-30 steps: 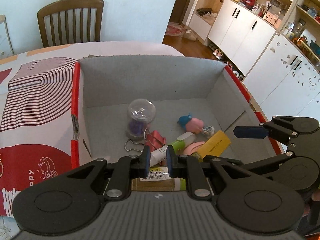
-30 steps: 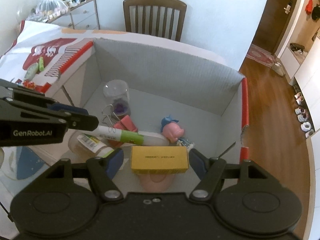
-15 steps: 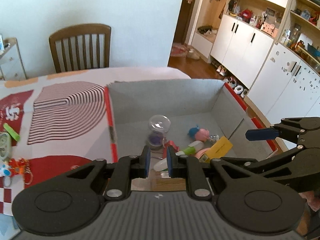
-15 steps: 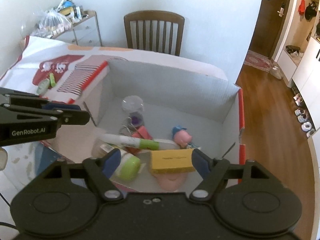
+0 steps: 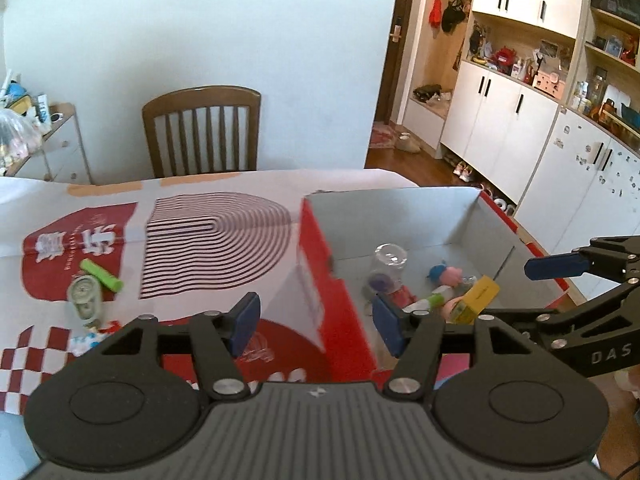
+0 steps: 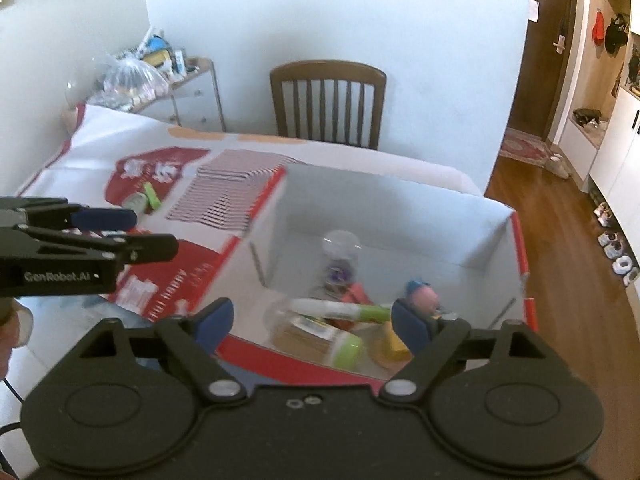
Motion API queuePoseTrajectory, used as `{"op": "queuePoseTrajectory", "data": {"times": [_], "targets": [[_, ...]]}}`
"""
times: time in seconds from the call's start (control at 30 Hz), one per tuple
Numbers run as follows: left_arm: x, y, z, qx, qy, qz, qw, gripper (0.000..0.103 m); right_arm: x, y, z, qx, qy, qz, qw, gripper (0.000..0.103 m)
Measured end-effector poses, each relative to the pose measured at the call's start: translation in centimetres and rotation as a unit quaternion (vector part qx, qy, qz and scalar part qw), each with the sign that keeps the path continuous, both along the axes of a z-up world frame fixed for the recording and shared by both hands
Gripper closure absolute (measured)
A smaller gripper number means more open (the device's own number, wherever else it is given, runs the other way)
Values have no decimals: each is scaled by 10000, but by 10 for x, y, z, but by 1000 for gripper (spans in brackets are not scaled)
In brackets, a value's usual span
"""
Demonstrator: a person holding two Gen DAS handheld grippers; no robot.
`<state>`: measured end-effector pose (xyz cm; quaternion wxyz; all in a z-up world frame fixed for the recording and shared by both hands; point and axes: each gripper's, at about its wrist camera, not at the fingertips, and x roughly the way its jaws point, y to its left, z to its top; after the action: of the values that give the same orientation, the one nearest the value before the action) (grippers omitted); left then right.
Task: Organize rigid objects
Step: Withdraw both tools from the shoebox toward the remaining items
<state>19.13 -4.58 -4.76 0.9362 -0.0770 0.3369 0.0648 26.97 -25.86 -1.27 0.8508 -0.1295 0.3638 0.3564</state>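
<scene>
Change: I have pulled both grippers up and back from the cardboard box (image 5: 400,216); my left gripper (image 5: 316,326), pinched nearly shut a second ago, now stands wide apart, and the yellow box (image 5: 478,300) that sat between my right gripper (image 6: 310,322) fingers now lies among the things in the carton.
Jaws: both spread open, nothing held.
Done: inside the cardboard box I count a clear dome jar (image 5: 386,268), a pink pig toy (image 5: 450,274), a white-and-green tube (image 6: 340,309), the yellow box and a green-capped bottle (image 6: 320,338).
Left: on the tablecloth (image 5: 180,196) a green marker (image 5: 101,275) and a round grey item (image 5: 85,298) lie touching, with a small toy (image 5: 94,334) near them. I judge the task mostly done, these few outstanding.
Left view only: the small toy by my left finger, and the leftovers seen clearly.
Right view only: the bottle against the near wall; motion blur softens it.
</scene>
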Motion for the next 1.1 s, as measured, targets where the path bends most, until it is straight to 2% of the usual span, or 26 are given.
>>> {"op": "queuePoseTrajectory", "data": {"times": [0.13,0.2,0.27,0.37,0.47,0.53,0.67,0.87,1.0,1.1], "targets": [[-17,23,2,-41,30,101,9999,40,-17,18,6,241,-7,84,9997,11],[-27,36,3,-54,14,147,9999,34,-26,28,7,348,-18,165,9993,10],[-36,49,3,-38,7,180,9998,33,-34,40,7,384,-55,243,9989,4],[-48,69,2,-28,35,229,9997,33,-47,58,8,454,-135,379,9982,2],[-58,91,0,-69,63,314,9995,23,-56,76,9,515,-172,465,9974,1],[-64,104,-1,-85,50,405,9991,21,-61,90,8,544,-175,501,9971,0],[-72,135,-6,-49,98,693,9975,19,-70,115,4,499,-162,575,9970,0],[-76,180,-16,-312,58,878,9956,18,-79,150,-6,323,-160,699,9969,0],[-71,203,-23,-355,36,1060,9937,4,-80,170,-16,249,-137,781,9965,0],[-65,219,-29,-365,-56,1165,9925,3,-78,185,-23,176,-128,763,9968,0]]}}
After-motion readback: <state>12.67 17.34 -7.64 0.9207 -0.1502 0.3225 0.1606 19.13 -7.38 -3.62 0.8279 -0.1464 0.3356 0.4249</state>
